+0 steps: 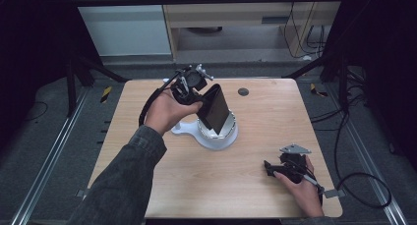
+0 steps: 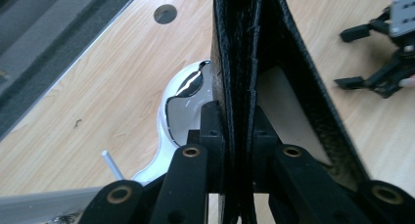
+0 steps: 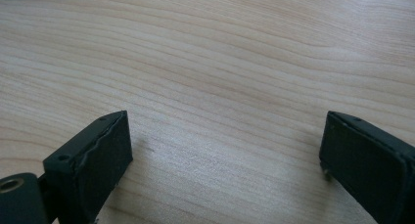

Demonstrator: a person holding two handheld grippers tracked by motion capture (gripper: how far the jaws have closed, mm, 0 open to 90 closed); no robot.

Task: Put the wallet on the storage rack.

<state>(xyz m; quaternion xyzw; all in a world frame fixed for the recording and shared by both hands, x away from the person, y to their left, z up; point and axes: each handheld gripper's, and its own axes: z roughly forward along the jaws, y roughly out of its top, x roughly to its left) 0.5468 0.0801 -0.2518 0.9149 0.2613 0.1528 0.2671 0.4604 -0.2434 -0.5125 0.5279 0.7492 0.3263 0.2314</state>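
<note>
a: black wallet (image 1: 215, 108), folded and textured like leather, held tilted above a white round base (image 1: 216, 134) near the middle of the wooden table (image 1: 255, 185). its lower edge sits at or just inside the base's rim; whether it touches, i cannot tell.

b: what holds it?

a: the left gripper (image 2: 234, 126), jaws pinched on the wallet's fold, one leaf splaying out to the side. the right gripper (image 3: 225, 155) rests low over bare wood toward the table's near right corner, jaws spread wide with nothing between them, well apart from the wallet.

b: how should the step go?

a: my guess is the wallet is being stood in the base. it likely helps to lower slowly, keep the pinch firm, and only release once the edge is seated, since the loose leaf could catch the rim.
</note>
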